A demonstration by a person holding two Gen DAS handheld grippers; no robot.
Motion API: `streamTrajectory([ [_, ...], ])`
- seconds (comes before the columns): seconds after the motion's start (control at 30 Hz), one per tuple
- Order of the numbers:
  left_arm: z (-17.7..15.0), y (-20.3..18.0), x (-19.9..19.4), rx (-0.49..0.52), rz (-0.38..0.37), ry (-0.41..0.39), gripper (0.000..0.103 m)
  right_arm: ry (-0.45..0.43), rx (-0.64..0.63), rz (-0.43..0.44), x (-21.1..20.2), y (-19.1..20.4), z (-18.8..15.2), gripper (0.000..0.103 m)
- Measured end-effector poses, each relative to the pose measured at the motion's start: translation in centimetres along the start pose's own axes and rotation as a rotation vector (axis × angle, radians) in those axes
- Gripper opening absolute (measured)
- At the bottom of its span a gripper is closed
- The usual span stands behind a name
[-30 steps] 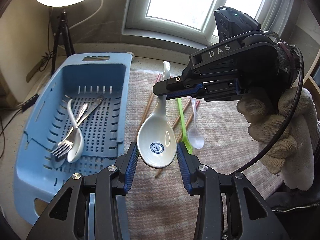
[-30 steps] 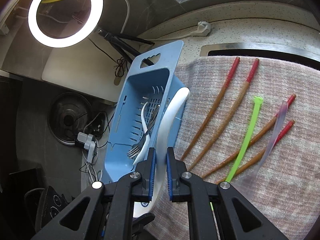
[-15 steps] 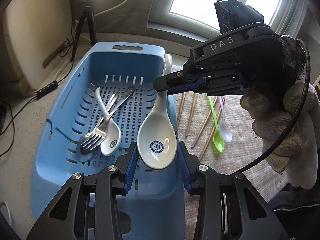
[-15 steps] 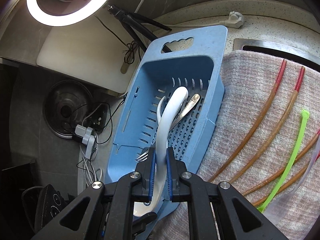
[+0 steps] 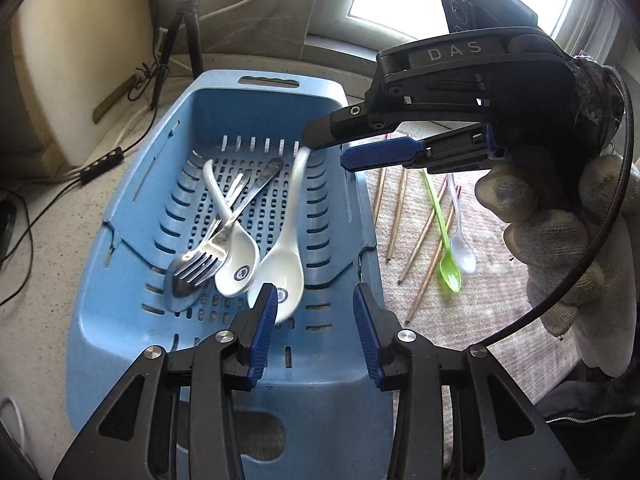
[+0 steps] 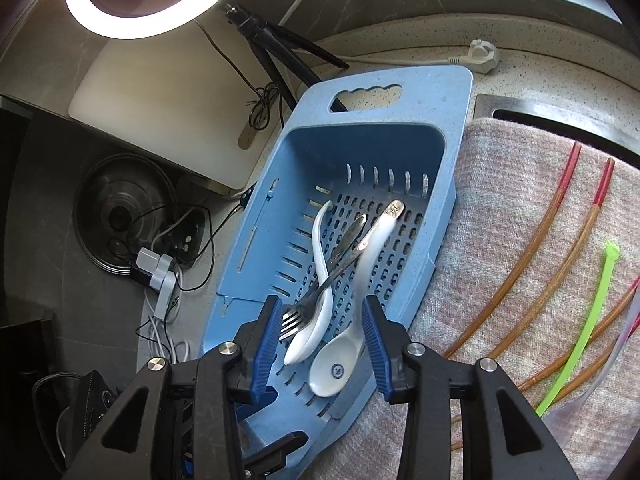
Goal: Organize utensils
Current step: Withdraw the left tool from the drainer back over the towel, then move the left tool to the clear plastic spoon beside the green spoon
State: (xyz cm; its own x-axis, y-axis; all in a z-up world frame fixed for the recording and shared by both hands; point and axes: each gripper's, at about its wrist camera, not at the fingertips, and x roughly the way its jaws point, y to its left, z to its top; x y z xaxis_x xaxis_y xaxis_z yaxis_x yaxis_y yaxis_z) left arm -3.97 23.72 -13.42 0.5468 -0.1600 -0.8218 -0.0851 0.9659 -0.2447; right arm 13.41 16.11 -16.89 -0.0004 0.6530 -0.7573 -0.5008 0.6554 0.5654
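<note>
A large white ceramic spoon [image 5: 285, 256] lies in the blue slotted basket [image 5: 132, 200], blurred, beside a smaller white spoon [image 5: 236, 256], a metal fork [image 5: 200, 264] and a metal spoon. It also shows in the right wrist view [image 6: 344, 354]. My left gripper [image 5: 316, 324] is open and empty above the basket's near end. My right gripper [image 6: 322, 346] is open and empty over the basket [image 6: 440, 208]; in the left view [image 5: 340, 146] it hovers just above the spoon's handle end.
On the striped cloth [image 6: 500, 220] right of the basket lie several red-tipped wooden chopsticks [image 6: 532, 236], a green plastic spoon [image 5: 442, 232] and a clear plastic spoon [image 5: 462, 240]. A ring light on a tripod [image 6: 276, 44], cables and a white board stand behind the basket.
My right gripper opened and let go of the large white spoon, which dropped into the basket. Both grippers moved left from over the cloth to over the basket.
</note>
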Motion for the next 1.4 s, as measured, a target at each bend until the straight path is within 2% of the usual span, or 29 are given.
streamTrajectory([
  [0.1, 0.1, -0.1, -0.3, -0.005, -0.002, -0.009, 0.038, -0.023, -0.016, -0.012, -0.8, 0.2, 0.1, 0.044],
  [0.47, 0.8, -1.7, -1.2, 0.009, -0.009, -0.046, 0.038, -0.115, -0.02, -0.01, -6.4, -2.4, -0.6, 0.045],
  [0.73, 1.5, -4.8, -0.6, 0.066, -0.044, -0.043, 0.038, -0.247, -0.043, -0.143, -11.9, -7.3, -2.6, 0.045],
  [1.03, 3.1, -9.6, 2.8, 0.181, -0.126, 0.011, 0.038, -0.218, 0.044, -0.241, -13.1, -12.1, -5.2, 0.045],
  [1.2, 3.7, -11.4, 5.0, 0.223, -0.164, 0.061, 0.038, -0.165, 0.115, -0.237, -12.1, -13.9, -6.0, 0.044],
  [1.33, 4.7, -12.4, 6.5, 0.245, -0.171, 0.096, 0.038, -0.139, 0.134, -0.233, -11.0, -14.4, -5.8, 0.029],
  [1.37, 4.9, -12.6, 7.0, 0.247, -0.161, 0.105, 0.036, -0.131, 0.139, -0.236, -10.7, -14.5, -5.7, 0.024],
  [1.4, 5.2, -12.6, 7.4, 0.245, -0.155, 0.117, 0.031, -0.122, 0.147, -0.232, -10.4, -14.6, -5.5, 0.023],
])
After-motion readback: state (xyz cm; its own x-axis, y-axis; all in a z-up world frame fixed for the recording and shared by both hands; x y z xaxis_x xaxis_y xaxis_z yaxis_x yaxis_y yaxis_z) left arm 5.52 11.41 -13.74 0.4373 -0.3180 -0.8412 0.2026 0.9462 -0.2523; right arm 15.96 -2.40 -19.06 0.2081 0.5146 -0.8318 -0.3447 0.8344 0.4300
